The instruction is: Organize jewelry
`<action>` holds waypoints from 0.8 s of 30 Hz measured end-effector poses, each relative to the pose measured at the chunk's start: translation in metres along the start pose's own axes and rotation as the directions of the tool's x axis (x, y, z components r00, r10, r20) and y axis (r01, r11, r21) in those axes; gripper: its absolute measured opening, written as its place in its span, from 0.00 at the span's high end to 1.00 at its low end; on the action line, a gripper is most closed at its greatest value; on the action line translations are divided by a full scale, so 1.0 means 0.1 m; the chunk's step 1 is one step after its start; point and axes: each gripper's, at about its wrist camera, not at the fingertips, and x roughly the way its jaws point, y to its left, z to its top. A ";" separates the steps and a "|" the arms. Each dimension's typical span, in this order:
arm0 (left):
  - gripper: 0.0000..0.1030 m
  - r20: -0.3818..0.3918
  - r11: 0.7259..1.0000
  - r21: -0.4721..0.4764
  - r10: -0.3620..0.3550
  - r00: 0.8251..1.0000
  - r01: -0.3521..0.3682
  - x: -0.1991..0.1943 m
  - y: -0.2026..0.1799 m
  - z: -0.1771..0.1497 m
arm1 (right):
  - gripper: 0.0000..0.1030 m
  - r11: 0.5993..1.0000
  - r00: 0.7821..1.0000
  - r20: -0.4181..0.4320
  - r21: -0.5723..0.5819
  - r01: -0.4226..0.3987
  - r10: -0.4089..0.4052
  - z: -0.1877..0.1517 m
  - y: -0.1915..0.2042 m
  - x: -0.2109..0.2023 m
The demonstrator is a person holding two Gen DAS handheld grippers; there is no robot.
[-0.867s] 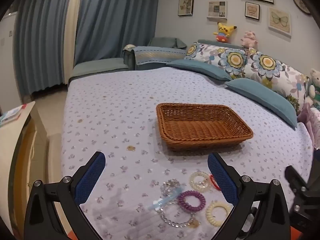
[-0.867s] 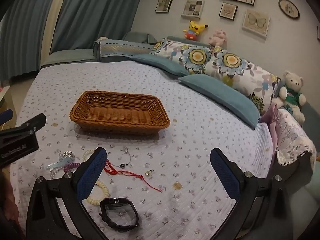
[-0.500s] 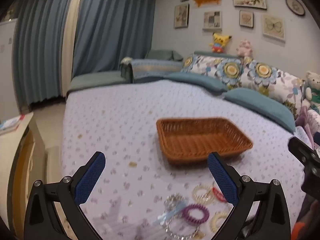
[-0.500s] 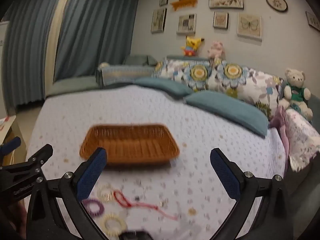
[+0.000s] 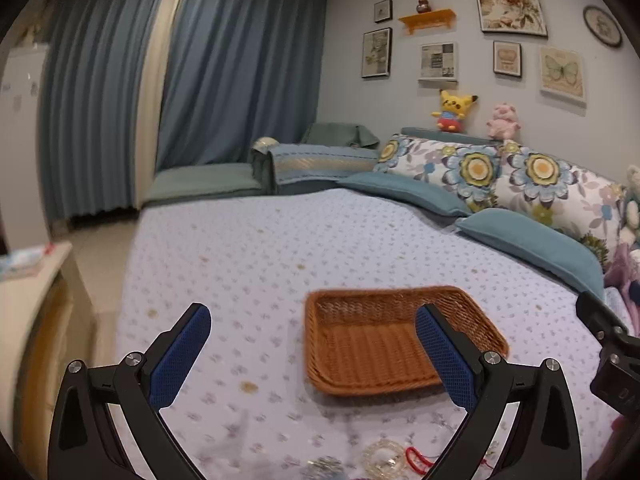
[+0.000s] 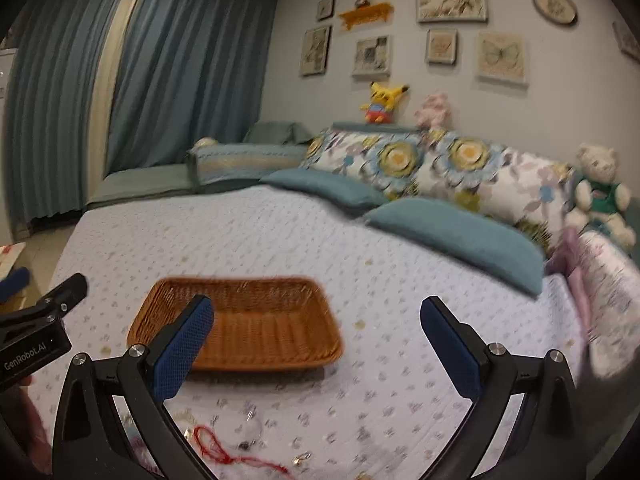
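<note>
Jewelry lies scattered on the near edge of the bed, low in both views and partly cut off by the frame: a pale beaded bracelet (image 5: pixel 385 455) and a red cord (image 5: pixel 416 460) in the left view, the same red cord (image 6: pixel 224 450) trailing across the cover in the right view, with a few small metal pieces (image 6: pixel 302 457) just right of it. Blur keeps the finer bits from being told apart.

Both tongs are above this clutter, touching none of it. The left gripper (image 5: pixel 313 354) has its blue-padded fingers spread wide with nothing between them. The right gripper (image 6: pixel 316 347) is spread just as wide and also holds nothing.

Beyond the fingers sits a brown wicker basket (image 5: pixel 352 384), flat on the bed cover (image 5: pixel 280 248). Its woven floor is bare; nothing is inside it. In the right view the basket (image 6: pixel 280 344) lies to the left, partly behind the left finger.

Farther off, blue pillows (image 5: pixel 528 240) and flowered cushions (image 5: pixel 476 168) line the right side of the bed. A yellow plush toy (image 5: pixel 454 109) and a pink one (image 5: pixel 503 121) stand on the headboard ledge. A teddy bear (image 6: pixel 600 192) sits at far right. Blue curtains (image 5: pixel 224 80) hang at the far left.
</note>
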 end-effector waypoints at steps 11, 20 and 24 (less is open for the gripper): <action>0.01 -0.024 0.994 0.109 0.013 1.000 -0.011 0.10 -0.19 -0.30 | 0.00 1.000 0.998 -0.052 0.017 0.021 -0.020 -0.30 -0.01 0.17; 0.01 -0.009 0.989 0.147 0.010 1.000 -0.008 0.05 -0.25 -0.32 | 0.00 1.000 0.997 -0.077 0.016 0.027 -0.025 -0.34 0.01 0.23; 0.01 0.009 0.983 0.181 0.023 1.000 -0.024 0.04 -0.31 -0.35 | 0.00 1.000 0.996 -0.080 0.018 0.025 -0.024 -0.35 0.02 0.24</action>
